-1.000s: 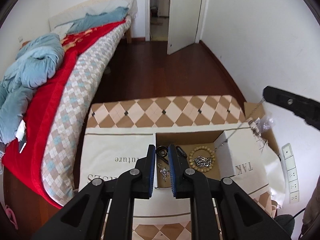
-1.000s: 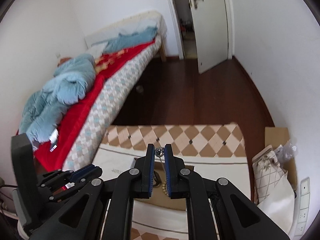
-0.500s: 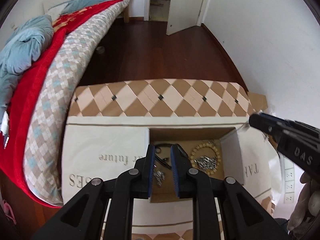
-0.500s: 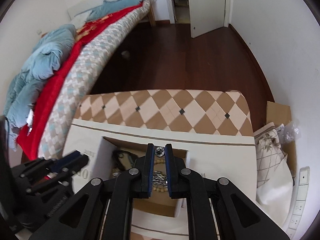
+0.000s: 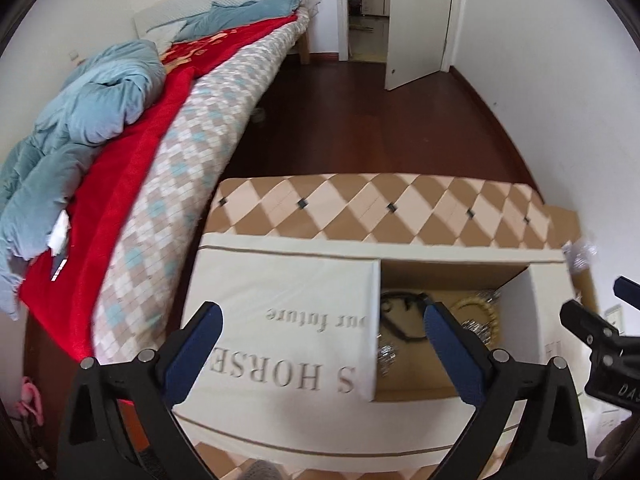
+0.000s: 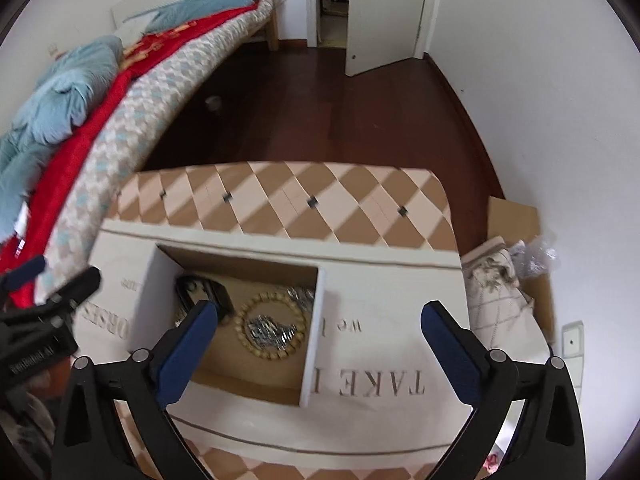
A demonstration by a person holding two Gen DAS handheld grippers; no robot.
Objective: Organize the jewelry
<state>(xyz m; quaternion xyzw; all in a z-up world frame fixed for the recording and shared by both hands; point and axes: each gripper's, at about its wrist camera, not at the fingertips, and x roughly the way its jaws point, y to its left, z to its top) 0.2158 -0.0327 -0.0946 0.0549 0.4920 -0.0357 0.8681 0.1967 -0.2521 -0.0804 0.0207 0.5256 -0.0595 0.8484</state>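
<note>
Both grippers spread wide, empty, above the open box.
Left gripper (image 5: 322,326) and right gripper (image 6: 320,322): nothing held. Between the right gripper's fingers, box (image 6: 256,372) holds bead bracelet (image 6: 272,354) and silver chain (image 6: 266,330); bed (image 6: 120,92) beyond, left.

Box (image 6: 392,364): cream-white flaps with grey-brown serif lettering; plain brown cardboard interior. Beaded bracelet (image 6: 272,326) inside the box: tan wooden beads. Chain (image 6: 268,330) within the bracelet ring: silver. Watch (image 6: 204,292) left of the bracelet: black. Table (image 6: 304,204) beneath the box: tan and pale-pink diamond pattern with small dark squares. Gripper pads (image 5: 452,354): dark blue on black frames. Bed (image 5: 176,168) left of the box: beige-and-teal diamond check, red blanket (image 5: 120,176), blue-grey duvet (image 5: 80,116).
</note>
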